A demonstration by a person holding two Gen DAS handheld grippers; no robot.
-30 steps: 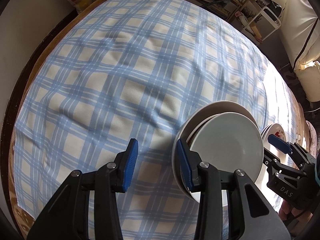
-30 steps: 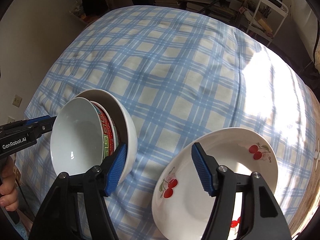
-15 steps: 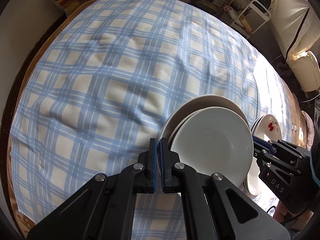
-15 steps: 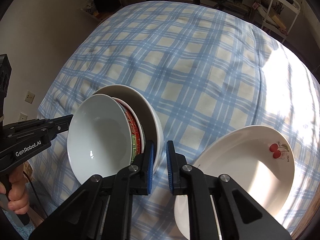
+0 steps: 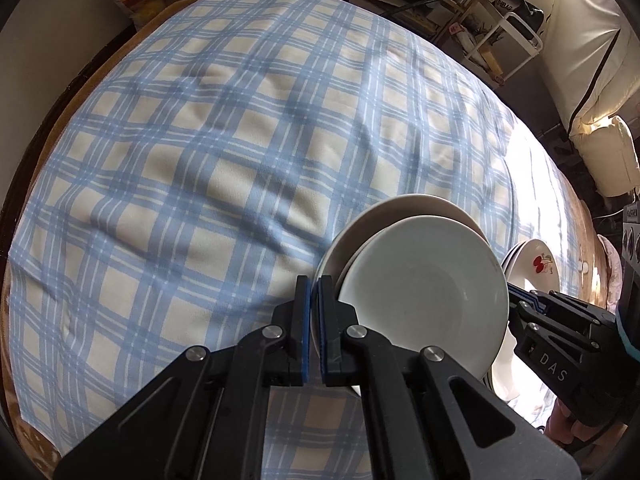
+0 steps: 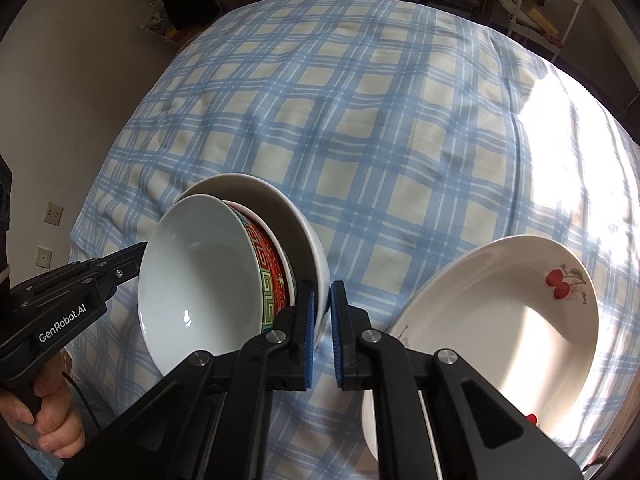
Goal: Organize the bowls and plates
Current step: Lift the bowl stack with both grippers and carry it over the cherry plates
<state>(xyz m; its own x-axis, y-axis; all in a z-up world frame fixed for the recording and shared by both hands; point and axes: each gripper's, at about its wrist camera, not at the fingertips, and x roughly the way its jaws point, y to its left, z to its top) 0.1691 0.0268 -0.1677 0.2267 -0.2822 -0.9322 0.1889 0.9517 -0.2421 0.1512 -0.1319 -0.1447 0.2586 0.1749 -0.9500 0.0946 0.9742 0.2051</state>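
Both jaws were clenched on the outer bowl (image 6: 304, 240): left gripper (image 5: 314, 320) on its left rim, right gripper (image 6: 320, 320) on its right; cherry plate (image 6: 500, 320) lay lower right.

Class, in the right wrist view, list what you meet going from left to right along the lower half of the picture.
Person's hand → left hand-held gripper → nested bowls → right hand-held gripper → cherry-print plate.
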